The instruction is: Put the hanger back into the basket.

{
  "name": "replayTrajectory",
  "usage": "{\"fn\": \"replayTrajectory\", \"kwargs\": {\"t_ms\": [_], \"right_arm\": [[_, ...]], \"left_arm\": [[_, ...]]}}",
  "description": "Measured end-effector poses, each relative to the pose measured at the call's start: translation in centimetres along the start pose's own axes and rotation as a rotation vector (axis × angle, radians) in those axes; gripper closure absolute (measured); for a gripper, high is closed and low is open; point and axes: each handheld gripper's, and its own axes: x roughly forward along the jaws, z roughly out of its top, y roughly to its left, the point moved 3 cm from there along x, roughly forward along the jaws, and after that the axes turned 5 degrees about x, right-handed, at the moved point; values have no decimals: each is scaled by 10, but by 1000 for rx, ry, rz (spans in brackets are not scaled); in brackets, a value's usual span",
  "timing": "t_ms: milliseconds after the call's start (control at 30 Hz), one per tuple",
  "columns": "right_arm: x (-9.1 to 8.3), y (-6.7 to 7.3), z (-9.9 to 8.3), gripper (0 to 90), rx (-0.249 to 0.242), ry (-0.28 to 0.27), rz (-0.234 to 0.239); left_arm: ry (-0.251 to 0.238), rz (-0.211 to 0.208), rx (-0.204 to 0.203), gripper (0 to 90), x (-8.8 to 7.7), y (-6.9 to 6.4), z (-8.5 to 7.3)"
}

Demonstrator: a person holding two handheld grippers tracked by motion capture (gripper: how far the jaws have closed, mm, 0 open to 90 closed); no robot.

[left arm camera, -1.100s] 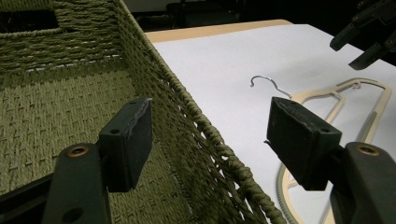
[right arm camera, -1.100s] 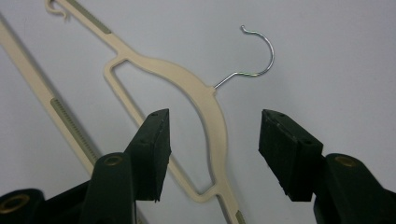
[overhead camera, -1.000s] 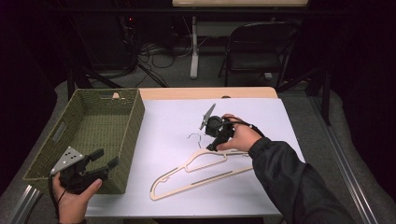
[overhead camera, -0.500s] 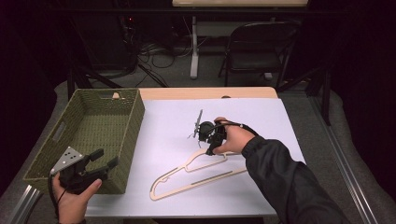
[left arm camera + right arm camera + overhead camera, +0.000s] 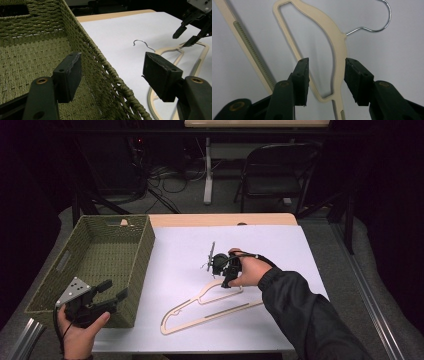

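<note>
High view: the wooden clothes hanger (image 5: 210, 312) lies flat on the white sheet (image 5: 280, 250) that covers the table (image 5: 225, 219), its metal hook (image 5: 206, 265) pointing toward the far side. Your right gripper (image 5: 226, 272) points down at the hanger's neck, close to the hook, with your right hand (image 5: 247, 270) behind it. Your left gripper (image 5: 107, 295) sits in your left hand (image 5: 80, 332) at the near corner of the woven green basket (image 5: 145, 250), which stands at the left of the sheet, well apart from the hanger.

Right gripper view: your jaws straddle the curved upper bar of the hanger (image 5: 332, 37) just below the hook (image 5: 377, 25). They have just been closing with the bar between them, yet a gap shows on each side, so they do not grip it.

Left gripper view: your jaws stand wide apart and hold nothing, one on each side of the basket's rim (image 5: 105, 67). Beyond them lie the hanger (image 5: 197, 62) and its hook (image 5: 142, 43), with the right gripper (image 5: 186, 37) above.
</note>
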Motion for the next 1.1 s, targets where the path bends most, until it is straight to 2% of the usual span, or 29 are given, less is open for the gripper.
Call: {"fn": "replayTrajectory", "kwargs": {"t_ms": [500, 633, 967, 1100], "right_arm": [[18, 12, 12, 604, -51, 17, 33], [26, 16, 13, 623, -73, 37, 63], [36, 23, 4, 662, -62, 48, 115], [38, 25, 2, 676, -61, 50, 117]], "left_arm": [[1, 0, -1, 314, 1, 0, 0], [2, 1, -2, 314, 1, 0, -1], [3, 1, 0, 315, 1, 0, -1], [6, -2, 0, 315, 2, -1, -1]]}}
